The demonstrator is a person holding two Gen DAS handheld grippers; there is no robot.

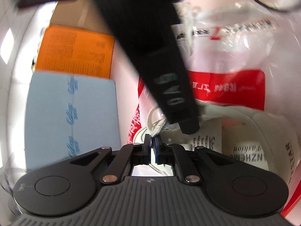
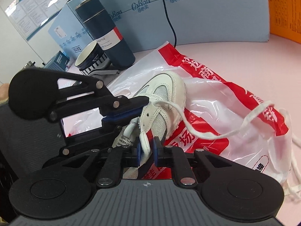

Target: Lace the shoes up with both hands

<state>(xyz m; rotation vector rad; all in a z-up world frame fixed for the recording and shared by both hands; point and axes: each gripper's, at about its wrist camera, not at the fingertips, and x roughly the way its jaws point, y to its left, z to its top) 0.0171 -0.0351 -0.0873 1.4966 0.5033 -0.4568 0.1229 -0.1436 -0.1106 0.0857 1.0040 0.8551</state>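
A white shoe [image 2: 165, 82] with mesh panels lies on a red-and-white plastic bag [image 2: 216, 98]. My right gripper [image 2: 147, 148] is shut on the white eyelet flap on one side of the shoe's opening. From the left, my left gripper [image 2: 140, 111] reaches in, its blue pads shut on the opposite eyelet edge. A white lace [image 2: 207, 134] runs from a front eyelet out over the bag to the right. In the left wrist view my left gripper [image 1: 152, 141] pinches a stitched white strip of the shoe [image 1: 244, 124]. A black finger [image 1: 189, 128] of the right gripper crosses in front.
A dark blue bottle [image 2: 107, 35] and a striped cup [image 2: 92, 60] stand at the back left. Light blue boxes [image 2: 188, 15] line the back, and an orange box [image 2: 284, 9] stands at the right. A black cable [image 2: 171, 24] hangs down. The table top [image 2: 235, 56] is pink.
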